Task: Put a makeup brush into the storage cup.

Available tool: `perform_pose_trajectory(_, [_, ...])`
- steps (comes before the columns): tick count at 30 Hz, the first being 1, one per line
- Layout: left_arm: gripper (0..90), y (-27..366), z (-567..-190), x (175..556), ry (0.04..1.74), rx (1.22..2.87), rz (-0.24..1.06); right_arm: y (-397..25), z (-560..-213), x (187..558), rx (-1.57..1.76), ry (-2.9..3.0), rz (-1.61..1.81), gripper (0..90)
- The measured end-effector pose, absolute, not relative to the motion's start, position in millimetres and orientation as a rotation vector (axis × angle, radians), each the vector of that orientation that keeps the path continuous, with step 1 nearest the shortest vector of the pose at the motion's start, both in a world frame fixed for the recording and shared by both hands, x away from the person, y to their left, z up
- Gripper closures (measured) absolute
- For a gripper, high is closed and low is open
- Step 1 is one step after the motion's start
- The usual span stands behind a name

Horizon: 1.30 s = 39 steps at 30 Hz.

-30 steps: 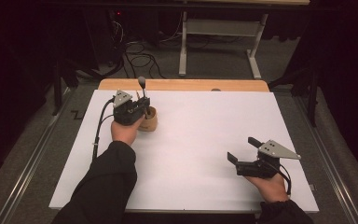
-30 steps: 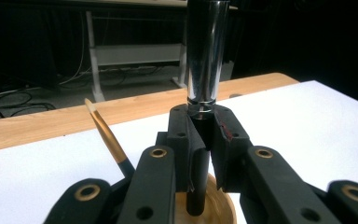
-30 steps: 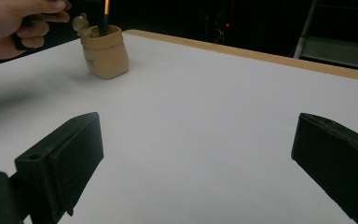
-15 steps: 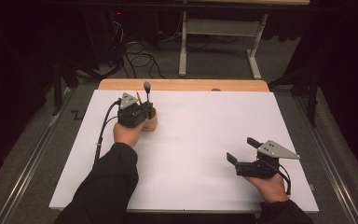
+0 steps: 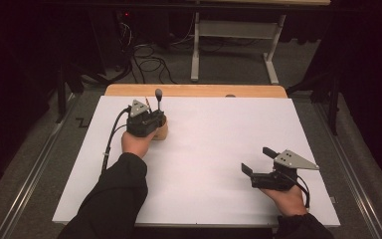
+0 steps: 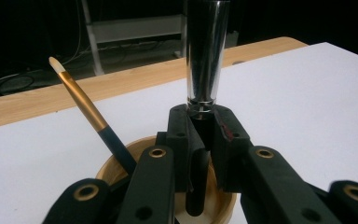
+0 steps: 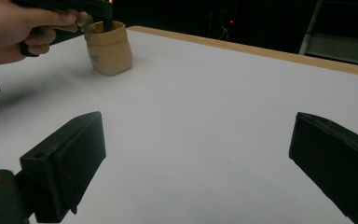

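Here I am clamping my left gripper (image 6: pixel 204 135) on a chrome-handled tool (image 6: pixel 207 51) standing upright in the wooden cup (image 5: pixel 161 130) at the white table's (image 5: pixel 219 139) far left, beside a paintbrush (image 6: pixel 86 105); my right gripper (image 7: pixel 193 154) is hovering wide open.

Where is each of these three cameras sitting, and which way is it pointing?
High view: above the person's side, looking forward and down on the white table; both forearms, left gripper and right gripper show.
Left gripper view: on the left gripper, looking along jaws shut on a brush handle.
Right gripper view: on the right gripper, jaws open, facing the left hand.
All three show the wooden pot.
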State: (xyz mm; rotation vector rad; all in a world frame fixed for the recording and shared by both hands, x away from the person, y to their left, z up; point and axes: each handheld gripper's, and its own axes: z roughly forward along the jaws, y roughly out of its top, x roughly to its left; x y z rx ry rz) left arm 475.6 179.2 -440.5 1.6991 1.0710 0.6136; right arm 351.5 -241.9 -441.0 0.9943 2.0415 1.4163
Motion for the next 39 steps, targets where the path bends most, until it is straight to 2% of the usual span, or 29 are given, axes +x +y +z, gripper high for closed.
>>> perform_pose_trajectory(3, [64.1,180,-439,475,1.061,1.685,0.616,-242,-441,352,0.995,2.042,1.415,4.6])
perform_pose_trajectory(9, [50.6,182,-434,472,1.045,1.663,0.617,-241,-441,352,0.993,2.045,1.413,4.8])
perform_pose_trajectory(31, [43.9,186,-431,466,1.054,1.651,0.588,-241,-441,351,0.991,2.045,1.410,5.0])
perform_pose_trajectory(39, [36.7,190,-430,457,1.051,1.646,0.588,-240,-442,352,0.991,2.046,1.408,4.9])
